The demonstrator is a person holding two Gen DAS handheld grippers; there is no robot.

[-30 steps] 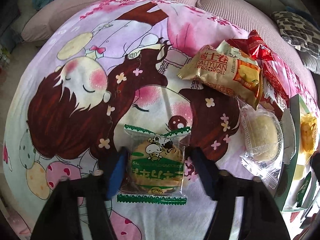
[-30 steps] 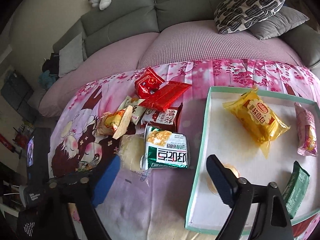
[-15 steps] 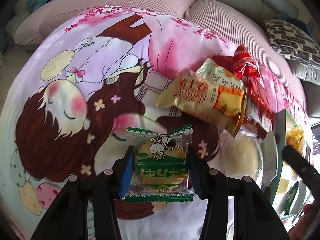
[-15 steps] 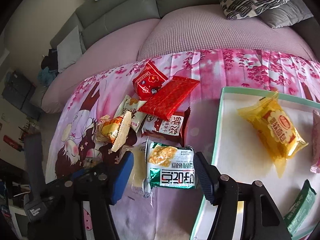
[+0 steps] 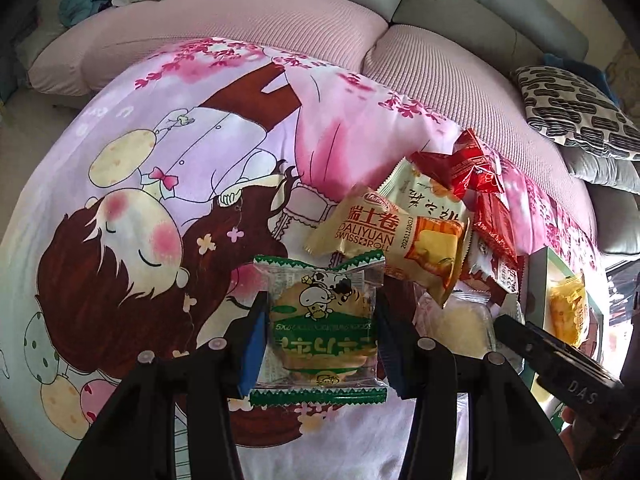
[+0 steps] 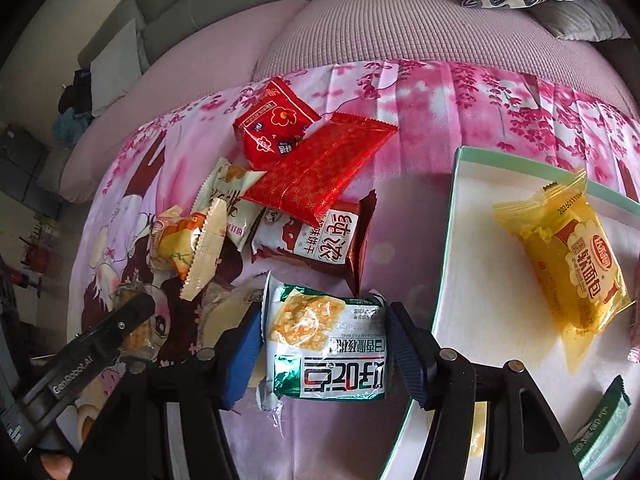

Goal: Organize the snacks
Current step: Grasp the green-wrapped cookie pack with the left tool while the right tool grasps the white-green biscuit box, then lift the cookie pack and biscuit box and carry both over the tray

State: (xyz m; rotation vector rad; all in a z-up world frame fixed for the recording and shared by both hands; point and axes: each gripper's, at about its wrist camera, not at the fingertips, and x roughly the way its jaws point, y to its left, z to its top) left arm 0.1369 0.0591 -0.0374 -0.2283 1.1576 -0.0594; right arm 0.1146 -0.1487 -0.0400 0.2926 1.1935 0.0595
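Green cookie packet [image 5: 322,326] clamped in left hand-held gripper [image 5: 320,344]

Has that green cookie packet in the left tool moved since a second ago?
Yes. The cookie packet, gripped by the left tool, has lifted and shifted toward the Swiss roll bag; its top corner now overlaps that bag.

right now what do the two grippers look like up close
Both are black plastic frames with round silver bolt heads and ribbed blue pads on the fingers. The left gripper reads "GenRobot.AI" in white on its side in the right wrist view; the right gripper reads "DAS" in the left wrist view.
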